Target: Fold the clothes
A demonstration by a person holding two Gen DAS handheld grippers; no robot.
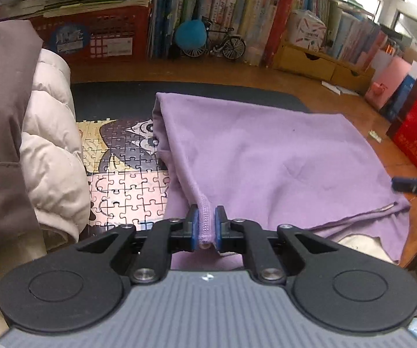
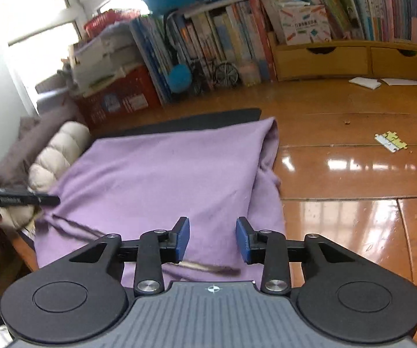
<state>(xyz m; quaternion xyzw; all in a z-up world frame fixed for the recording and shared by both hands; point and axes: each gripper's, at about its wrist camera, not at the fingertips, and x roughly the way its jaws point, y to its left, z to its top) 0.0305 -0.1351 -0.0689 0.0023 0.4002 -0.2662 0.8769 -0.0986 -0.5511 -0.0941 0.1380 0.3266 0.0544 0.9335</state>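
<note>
We are mid-fold: the purple garment lies spread on the desk, partly over the puzzle at its 9 o'clock. Our left gripper clamps its stitched hem. Our right gripper hovers over the near edge, jaws apart and empty. Next, we judge, the right must pinch the near edge before we lift together toward 12 o'clock.

We see the cloth on the desk, a jigsaw puzzle at its left, books behind.
</note>
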